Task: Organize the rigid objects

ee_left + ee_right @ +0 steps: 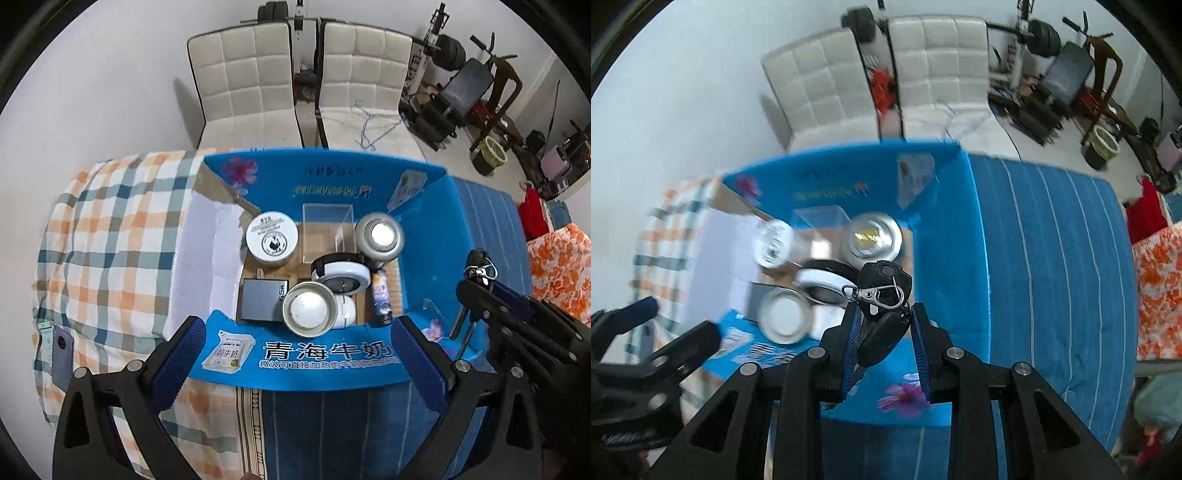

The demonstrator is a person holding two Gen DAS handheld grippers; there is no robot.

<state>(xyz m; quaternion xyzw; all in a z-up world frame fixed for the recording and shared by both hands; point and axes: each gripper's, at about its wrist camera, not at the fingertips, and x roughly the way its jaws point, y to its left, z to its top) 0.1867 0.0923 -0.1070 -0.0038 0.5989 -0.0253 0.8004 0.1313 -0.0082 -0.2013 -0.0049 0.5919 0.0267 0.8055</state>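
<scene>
A blue cardboard box point(321, 354) with white Chinese lettering sits open on a bed, and most of the sorting looks done. Inside the box lie a round white tin point(272, 238), a clear plastic case point(327, 225), two metal cups point(309, 308) standing mouth-up, a white round clock point(341, 275), a dark flat power bank point(260, 299) and a small printed tube point(381, 295) against the box's right wall.

The right gripper point(884, 325) hovers above the box's near right corner, its blue pads clamped on a black car key point(882, 306) with a silver clip — this seems to be the next item to go in, not yet released. The left gripper point(299, 354) hangs over the box's near flap with its tongs wide apart, holding nothing.

Left of the box, near the bed's edge, a phone point(61, 349) rests on the bedding, so at least one more item may remain outside; whether it belongs to the task cannot be told.

The box rests on soft bedding: an orange, teal and white checked quilt point(110, 229) to its left and a blue striped sheet point(1045, 251) to its right and front. Beyond the box stand two white quilted chairs point(243, 81) against a pale wall — to their right, a weight bench and barbell rack point(454, 74), and a wastebasket point(489, 155) on the floor.
</scene>
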